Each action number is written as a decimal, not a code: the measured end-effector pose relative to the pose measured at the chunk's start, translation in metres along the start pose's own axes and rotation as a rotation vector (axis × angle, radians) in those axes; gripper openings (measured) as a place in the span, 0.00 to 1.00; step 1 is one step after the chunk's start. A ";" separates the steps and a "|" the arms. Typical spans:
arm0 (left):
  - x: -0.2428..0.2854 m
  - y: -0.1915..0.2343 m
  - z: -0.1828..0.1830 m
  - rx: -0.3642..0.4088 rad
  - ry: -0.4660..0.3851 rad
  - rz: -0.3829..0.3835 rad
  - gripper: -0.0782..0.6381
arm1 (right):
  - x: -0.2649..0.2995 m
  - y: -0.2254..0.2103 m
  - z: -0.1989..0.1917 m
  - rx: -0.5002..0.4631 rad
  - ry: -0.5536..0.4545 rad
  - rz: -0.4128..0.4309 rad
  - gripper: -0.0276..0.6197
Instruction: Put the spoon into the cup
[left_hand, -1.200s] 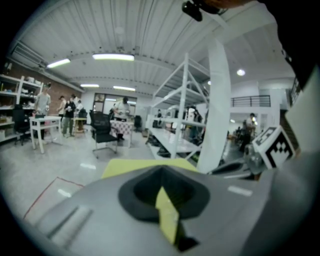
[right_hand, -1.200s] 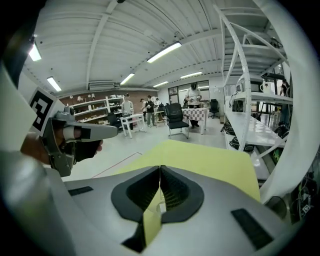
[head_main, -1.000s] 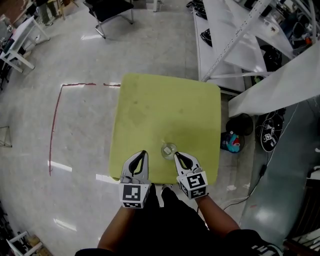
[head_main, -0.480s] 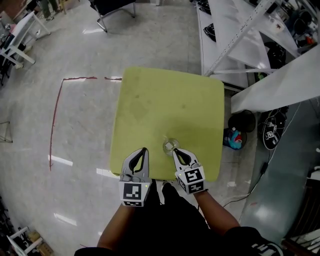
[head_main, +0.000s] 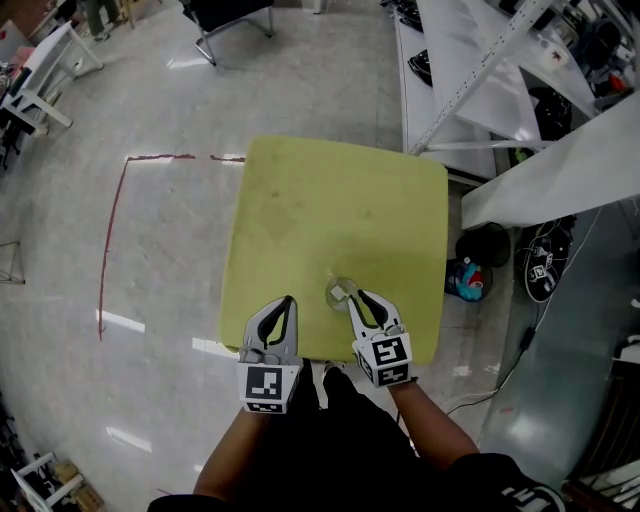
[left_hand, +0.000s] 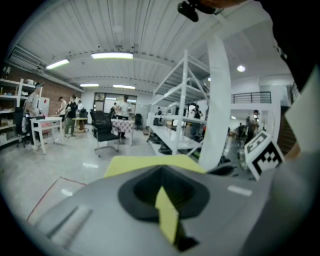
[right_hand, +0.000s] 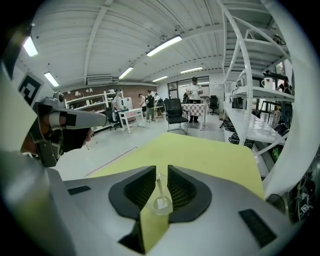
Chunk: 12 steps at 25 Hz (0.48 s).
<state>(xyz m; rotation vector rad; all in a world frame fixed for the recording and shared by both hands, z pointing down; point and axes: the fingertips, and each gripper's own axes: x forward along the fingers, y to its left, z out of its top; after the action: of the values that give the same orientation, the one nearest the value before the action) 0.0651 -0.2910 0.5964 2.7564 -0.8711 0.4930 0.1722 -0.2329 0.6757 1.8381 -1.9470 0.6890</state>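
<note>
A clear cup (head_main: 340, 292) stands near the front edge of the yellow-green table (head_main: 340, 200). A white spoon (right_hand: 159, 187) stands inside the cup (right_hand: 160, 204), its handle rising into the narrow gap between my right gripper's jaws. The right gripper (head_main: 360, 299) (right_hand: 161, 172) sits just behind and to the right of the cup, its jaws parted a little wider than the handle. My left gripper (head_main: 287, 303) (left_hand: 162, 172) hovers over the table's front edge, left of the cup, shut and holding nothing.
White shelving racks (head_main: 520, 100) stand close along the table's right side. Bags and a blue item (head_main: 465, 280) lie on the floor by its right edge. A black chair (head_main: 225, 15) is far back, and a red tape line (head_main: 110, 240) marks the floor on the left.
The right gripper has edged forward beside the cup, and its jaws look slightly more parted than before. The left gripper has stayed put. The head view shifted a little.
</note>
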 end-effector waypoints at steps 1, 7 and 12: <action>0.000 0.000 0.001 0.001 -0.002 -0.001 0.12 | 0.000 0.000 0.002 0.000 -0.004 0.002 0.11; 0.001 -0.001 0.008 0.013 -0.015 -0.005 0.12 | -0.005 -0.001 0.017 -0.002 -0.042 0.007 0.12; 0.002 -0.004 0.023 0.029 -0.041 -0.011 0.12 | -0.016 -0.005 0.042 -0.016 -0.098 -0.005 0.12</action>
<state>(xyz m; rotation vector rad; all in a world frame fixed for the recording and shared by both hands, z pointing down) 0.0751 -0.2955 0.5754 2.8058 -0.8648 0.4518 0.1809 -0.2446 0.6330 1.8988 -2.0020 0.5906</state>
